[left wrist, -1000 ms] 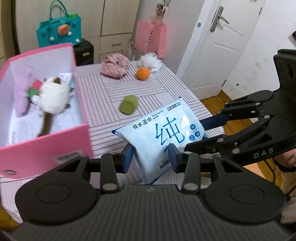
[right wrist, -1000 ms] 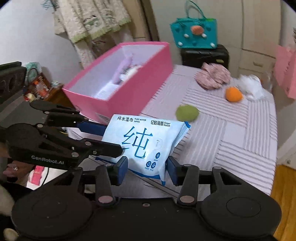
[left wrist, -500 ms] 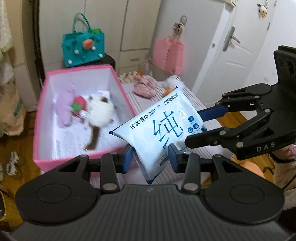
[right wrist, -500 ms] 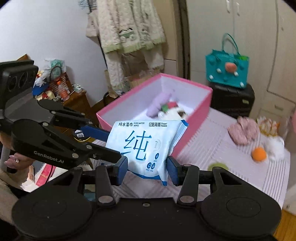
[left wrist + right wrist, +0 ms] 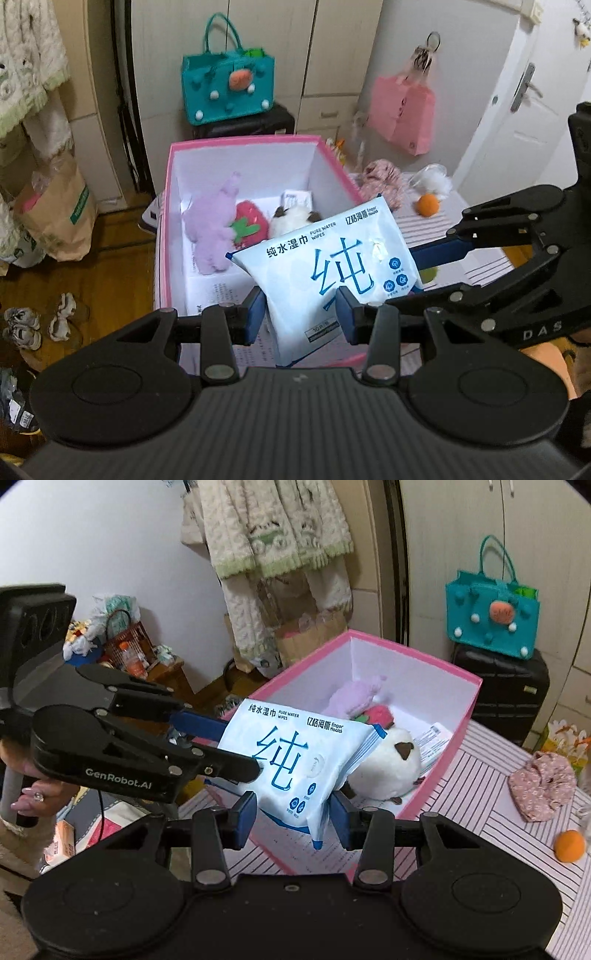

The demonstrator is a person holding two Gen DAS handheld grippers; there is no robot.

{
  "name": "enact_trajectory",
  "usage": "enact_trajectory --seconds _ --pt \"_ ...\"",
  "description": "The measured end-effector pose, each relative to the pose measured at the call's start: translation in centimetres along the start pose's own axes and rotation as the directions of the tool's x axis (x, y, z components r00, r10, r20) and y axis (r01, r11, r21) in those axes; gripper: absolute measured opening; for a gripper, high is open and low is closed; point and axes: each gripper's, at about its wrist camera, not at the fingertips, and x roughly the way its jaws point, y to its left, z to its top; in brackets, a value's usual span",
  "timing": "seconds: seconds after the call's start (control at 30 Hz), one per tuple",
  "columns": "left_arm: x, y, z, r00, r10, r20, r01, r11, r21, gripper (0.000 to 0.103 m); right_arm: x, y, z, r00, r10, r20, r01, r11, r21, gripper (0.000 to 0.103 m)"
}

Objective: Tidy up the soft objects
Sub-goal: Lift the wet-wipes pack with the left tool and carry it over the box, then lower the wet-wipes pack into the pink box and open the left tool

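Observation:
A light blue pack of wet wipes [image 5: 325, 273] hangs in the air over the near end of the pink storage box [image 5: 243, 142]. My left gripper [image 5: 301, 314] is shut on its lower end. My right gripper [image 5: 293, 812] is shut on its other end; the pack also shows in the right wrist view [image 5: 295, 760]. In the box [image 5: 417, 657] lie a purple plush [image 5: 210, 232], a strawberry plush [image 5: 249, 225] and a white plush [image 5: 384, 768]. A pink cloth [image 5: 380, 181], an orange ball [image 5: 427, 204] and a white fluffy thing [image 5: 434, 181] lie on the striped table.
The striped table [image 5: 480, 849] lies right of the box. A green ball [image 5: 428, 273] peeks out behind the right gripper's finger. A teal bag [image 5: 227, 88] on a black case stands behind the box. Shoes and a paper bag [image 5: 59, 214] are on the floor at left.
Both grippers have carried the wipes pack up and to the left, from over the table to above the pink box. The box now sits under and behind the pack.

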Motion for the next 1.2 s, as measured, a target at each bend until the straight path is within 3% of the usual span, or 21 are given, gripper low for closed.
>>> enact_trajectory --seconds 0.33,0.63,0.83,1.03,1.2 --pt "4.8 1.9 0.7 0.991 0.001 -0.133 0.004 1.000 0.031 0.041 4.1 -0.8 1.2 0.992 -0.036 -0.119 0.038 0.999 0.019 0.047" --pt "5.9 1.6 0.3 0.983 0.025 -0.181 -0.007 0.995 0.096 0.041 4.7 -0.4 0.9 0.984 -0.014 -0.177 0.019 1.000 0.022 0.047" --pt "6.3 1.1 0.4 0.978 0.045 -0.204 -0.019 0.992 0.127 0.050 4.5 0.3 0.7 0.984 -0.120 -0.132 0.114 0.992 -0.054 0.047" --pt "4.1 0.6 0.6 0.987 0.069 -0.144 -0.049 0.989 0.137 0.054 2.5 0.9 0.4 0.989 -0.128 -0.079 0.123 0.990 -0.072 0.047" --pt "2.3 0.0 0.6 0.988 0.070 -0.139 -0.053 0.991 0.122 0.054 0.6 1.4 0.3 0.989 -0.143 -0.039 0.138 0.985 -0.100 0.047"
